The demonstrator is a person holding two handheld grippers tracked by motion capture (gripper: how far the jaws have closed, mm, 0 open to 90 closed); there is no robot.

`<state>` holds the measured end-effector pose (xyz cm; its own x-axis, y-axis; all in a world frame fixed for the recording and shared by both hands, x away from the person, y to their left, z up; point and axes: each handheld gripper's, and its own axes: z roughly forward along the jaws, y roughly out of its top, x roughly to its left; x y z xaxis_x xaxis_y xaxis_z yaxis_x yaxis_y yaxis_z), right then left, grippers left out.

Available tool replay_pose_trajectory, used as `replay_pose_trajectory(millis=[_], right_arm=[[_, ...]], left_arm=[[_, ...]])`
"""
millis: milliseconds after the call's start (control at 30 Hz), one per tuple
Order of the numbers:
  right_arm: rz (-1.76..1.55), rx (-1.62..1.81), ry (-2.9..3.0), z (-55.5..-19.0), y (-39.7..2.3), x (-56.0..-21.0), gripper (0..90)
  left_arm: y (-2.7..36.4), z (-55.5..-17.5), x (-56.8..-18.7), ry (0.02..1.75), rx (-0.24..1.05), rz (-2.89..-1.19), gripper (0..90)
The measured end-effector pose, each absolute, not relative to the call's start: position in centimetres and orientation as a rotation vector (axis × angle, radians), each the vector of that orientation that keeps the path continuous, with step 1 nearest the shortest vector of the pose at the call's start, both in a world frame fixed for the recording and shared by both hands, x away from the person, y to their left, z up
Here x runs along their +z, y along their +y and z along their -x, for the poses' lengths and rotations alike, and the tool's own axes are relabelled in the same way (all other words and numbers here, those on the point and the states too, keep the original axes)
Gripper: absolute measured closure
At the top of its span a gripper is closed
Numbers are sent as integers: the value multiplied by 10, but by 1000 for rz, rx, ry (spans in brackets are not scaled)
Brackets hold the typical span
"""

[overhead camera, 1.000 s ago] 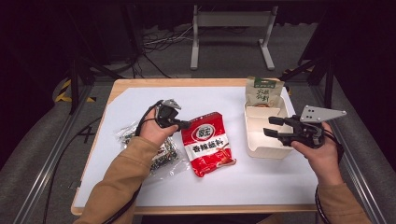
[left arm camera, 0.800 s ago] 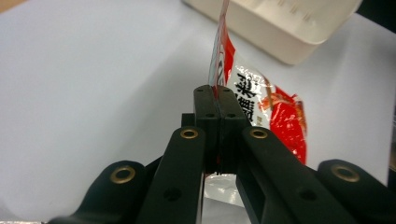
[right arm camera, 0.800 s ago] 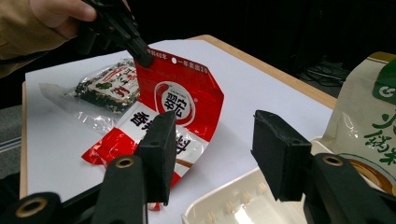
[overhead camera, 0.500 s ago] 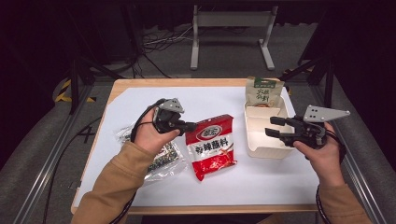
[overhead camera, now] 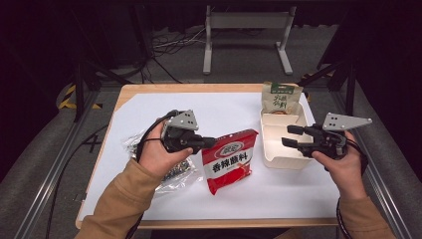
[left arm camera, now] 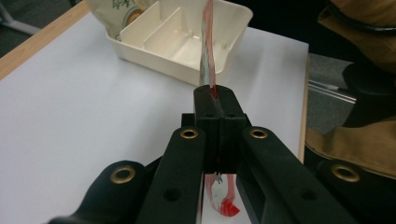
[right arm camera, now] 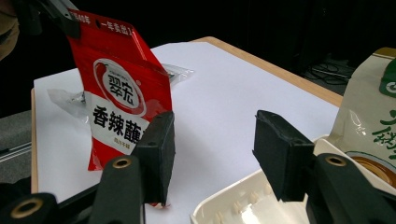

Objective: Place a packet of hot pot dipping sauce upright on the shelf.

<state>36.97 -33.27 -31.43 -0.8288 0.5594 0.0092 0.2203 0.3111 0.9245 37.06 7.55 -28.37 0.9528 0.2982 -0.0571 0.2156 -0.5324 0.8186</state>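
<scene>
Nearest the person, the left gripper [overhead camera: 209, 143] is clenched on the top edge of a red seasoning packet [overhead camera: 230, 160], its two jaws pressed flat together with the thin rim of the packet pinched between them (the left gripper view shows that rim running straight up from the jaw tips). The packet hangs tilted from that grip, its lower end near the white table cover [overhead camera: 224, 107] at the middle of the table. Just to the left of it, under the left hand [overhead camera: 159, 152], lies a crumpled clear plastic bag [overhead camera: 176, 172] with dark contents. On the right side, the right gripper [overhead camera: 291, 137] hovers with its jaws released and nothing between them, their tips over the near edge of a cream divided tray [overhead camera: 278, 159]. The jaws have just been opening a little further. At the far end of that tray leans a beige and green snack pouch [overhead camera: 281, 97], resting against its rim.
</scene>
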Motion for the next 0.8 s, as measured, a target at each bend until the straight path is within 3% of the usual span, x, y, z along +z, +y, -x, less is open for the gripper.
replay_pose_trajectory(millis=[800], right_arm=[[-515,1521,2413,-366,-306,-321,385]], left_arm=[[68,-355,-262,230,121,-2141,897]])
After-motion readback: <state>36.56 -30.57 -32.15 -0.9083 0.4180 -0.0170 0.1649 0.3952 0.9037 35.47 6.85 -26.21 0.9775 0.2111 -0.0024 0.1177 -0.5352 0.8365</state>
